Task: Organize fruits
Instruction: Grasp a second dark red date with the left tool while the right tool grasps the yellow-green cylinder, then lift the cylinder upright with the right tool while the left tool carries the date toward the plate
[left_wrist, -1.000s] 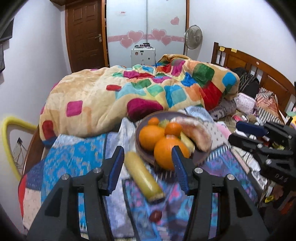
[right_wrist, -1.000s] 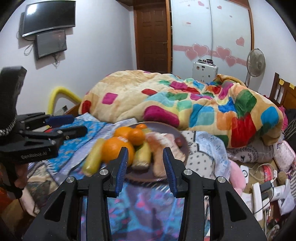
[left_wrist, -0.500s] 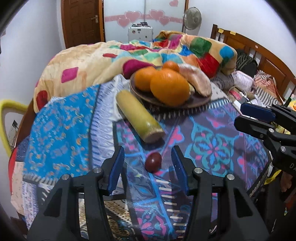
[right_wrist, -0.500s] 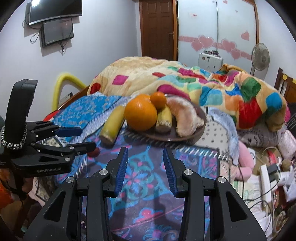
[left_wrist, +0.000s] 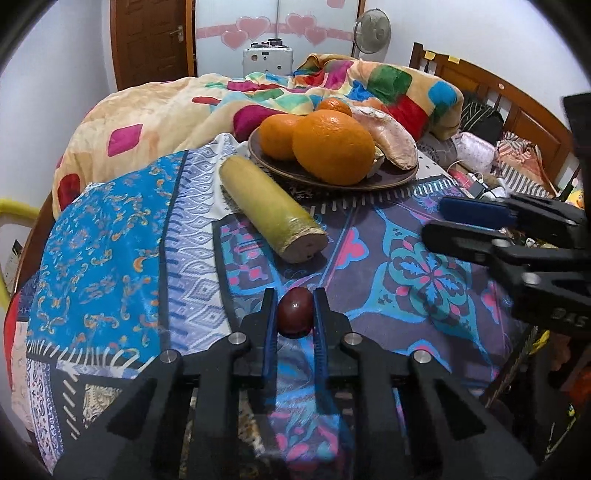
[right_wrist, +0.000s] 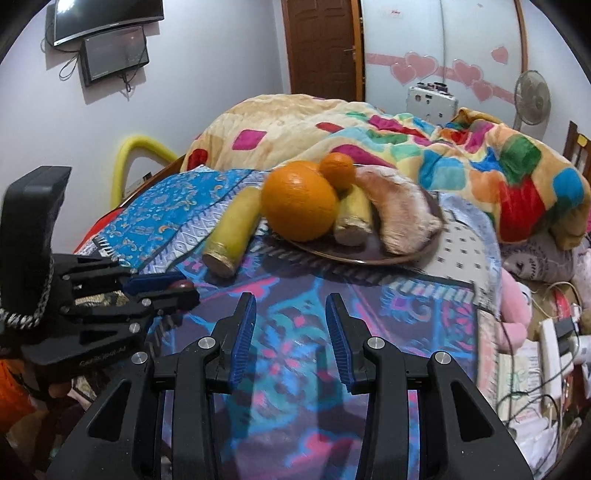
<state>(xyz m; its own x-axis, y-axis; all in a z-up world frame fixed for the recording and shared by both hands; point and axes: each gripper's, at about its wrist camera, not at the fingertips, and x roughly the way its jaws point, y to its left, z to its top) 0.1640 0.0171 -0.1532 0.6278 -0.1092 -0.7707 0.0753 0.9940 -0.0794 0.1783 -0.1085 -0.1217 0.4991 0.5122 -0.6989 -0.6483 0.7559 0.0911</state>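
Observation:
My left gripper (left_wrist: 294, 295) is shut on a small dark red fruit (left_wrist: 294, 314) that rests on the patterned cloth (left_wrist: 417, 266). In the right wrist view the same fruit (right_wrist: 181, 284) peeks out between the left gripper's fingertips (right_wrist: 173, 293). Behind it lies a yellow-green cane piece (left_wrist: 269, 210), just outside a brown plate (left_wrist: 332, 181). The plate bears a large orange (left_wrist: 332, 147), two smaller oranges, another cane piece (right_wrist: 352, 218) and a pale curved fruit (left_wrist: 391, 136). My right gripper (right_wrist: 290, 299) hangs open over the cloth, empty, in front of the plate.
A bright patchwork blanket (left_wrist: 207, 107) is heaped behind the plate. A wooden headboard (left_wrist: 517, 99) and piled bags and clothes stand to the right. Cables and a power strip (right_wrist: 550, 347) lie off the cloth's right edge. A yellow foam tube (right_wrist: 144, 147) is at the left.
The left gripper sank toward the cloth, came around the dark red fruit and shut on it. The right gripper also dropped lower toward the cloth, its jaws unchanged.

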